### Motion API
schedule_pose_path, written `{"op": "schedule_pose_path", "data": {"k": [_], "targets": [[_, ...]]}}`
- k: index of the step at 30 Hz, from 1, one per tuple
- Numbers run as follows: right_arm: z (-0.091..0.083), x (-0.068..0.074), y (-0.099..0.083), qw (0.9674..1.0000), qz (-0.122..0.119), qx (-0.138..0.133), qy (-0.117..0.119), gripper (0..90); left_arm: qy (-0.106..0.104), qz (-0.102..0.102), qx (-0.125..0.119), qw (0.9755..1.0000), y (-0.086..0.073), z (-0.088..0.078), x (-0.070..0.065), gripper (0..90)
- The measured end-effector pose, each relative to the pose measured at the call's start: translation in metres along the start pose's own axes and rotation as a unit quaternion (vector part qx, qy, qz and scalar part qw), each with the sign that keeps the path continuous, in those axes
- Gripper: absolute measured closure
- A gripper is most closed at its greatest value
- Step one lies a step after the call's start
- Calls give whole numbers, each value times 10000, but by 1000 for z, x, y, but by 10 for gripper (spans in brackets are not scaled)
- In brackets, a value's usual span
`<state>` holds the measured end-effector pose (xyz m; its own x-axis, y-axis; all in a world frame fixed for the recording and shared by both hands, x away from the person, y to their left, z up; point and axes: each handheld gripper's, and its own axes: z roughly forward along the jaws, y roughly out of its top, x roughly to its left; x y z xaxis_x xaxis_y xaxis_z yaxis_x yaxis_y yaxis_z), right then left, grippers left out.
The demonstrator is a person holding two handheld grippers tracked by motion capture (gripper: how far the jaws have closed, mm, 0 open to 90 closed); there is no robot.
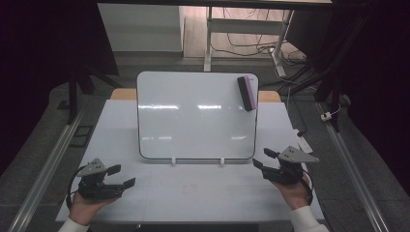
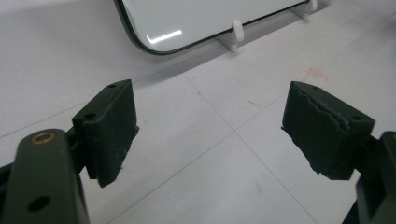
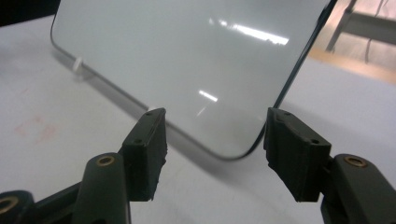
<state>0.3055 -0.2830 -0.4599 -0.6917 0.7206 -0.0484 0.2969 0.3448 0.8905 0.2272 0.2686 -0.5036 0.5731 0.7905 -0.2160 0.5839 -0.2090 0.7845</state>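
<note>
Near the person, the left gripper [image 1: 121,177] rests low over the table [image 1: 203,193], jaws wide apart and empty. The right gripper [image 1: 264,159] hovers by the whiteboard's [image 1: 193,116] lower right corner, jaws parted with nothing between them. Farther off, the eraser [image 1: 246,93] clings to the board's upper right corner. The board looks clean, so wiping seems finished and little remains.
</note>
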Motion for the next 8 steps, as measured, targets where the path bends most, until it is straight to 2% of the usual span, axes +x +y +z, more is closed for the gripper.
{"op": "schedule_pose_path", "data": {"k": [8], "targets": [[5, 0, -12, 9998, -76, 134, 135, 378, 35, 80, -14, 10000, 0, 1, -1, 192]]}}
